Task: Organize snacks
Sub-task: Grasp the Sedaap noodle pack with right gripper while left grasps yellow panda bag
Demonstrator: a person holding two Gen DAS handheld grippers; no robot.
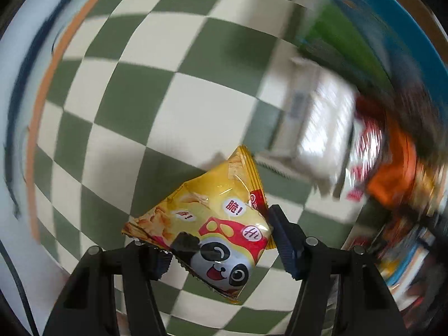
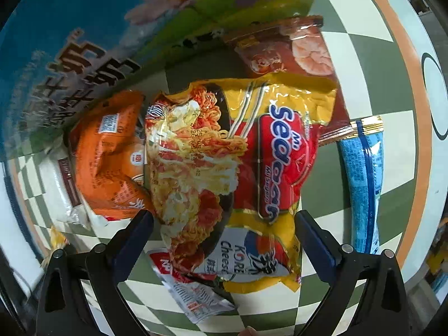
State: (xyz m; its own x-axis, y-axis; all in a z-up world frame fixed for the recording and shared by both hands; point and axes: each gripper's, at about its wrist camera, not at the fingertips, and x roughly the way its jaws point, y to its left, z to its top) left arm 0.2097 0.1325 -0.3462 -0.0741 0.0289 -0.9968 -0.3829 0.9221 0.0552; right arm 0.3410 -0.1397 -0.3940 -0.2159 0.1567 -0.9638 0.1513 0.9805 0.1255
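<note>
Your left tongs (image 1: 221,247) hold a small yellow chip bag (image 1: 207,224) with a panda on it. The pads press it from both sides, the right one (image 1: 282,240) against its crimped edge, and the bag hangs clear of the checked tabletop (image 1: 156,84) beneath. Ahead and to the right of these tongs the view smears into blur, where a white packet (image 1: 316,128) and a jumble of orange and red wrappers lie beside a big printed box (image 1: 392,19).

Your right tongs (image 2: 224,231) stand open and empty over the heap, pointing steeply down. Between their fingers lies a yellow noodle packet (image 2: 252,168), untouched by either pad as far as you can see. Just left of it sits an orange bag (image 2: 109,156); beyond it a brown shrimp packet (image 2: 294,50); to the right, slightly apart, a blue packet (image 2: 364,184); under its near end, a white-and-red wrapper (image 2: 190,288). The big box (image 2: 70,56) rises behind the heap.

By my reading, you are early in the job. One snack is lifted, but no tray, bin or tidy row shows in either view, so you cannot tell where it belongs. At least five packets are left overlapping in a loose pile. The noodle packet looks like your next pick, since it lies on top of the others.
</note>
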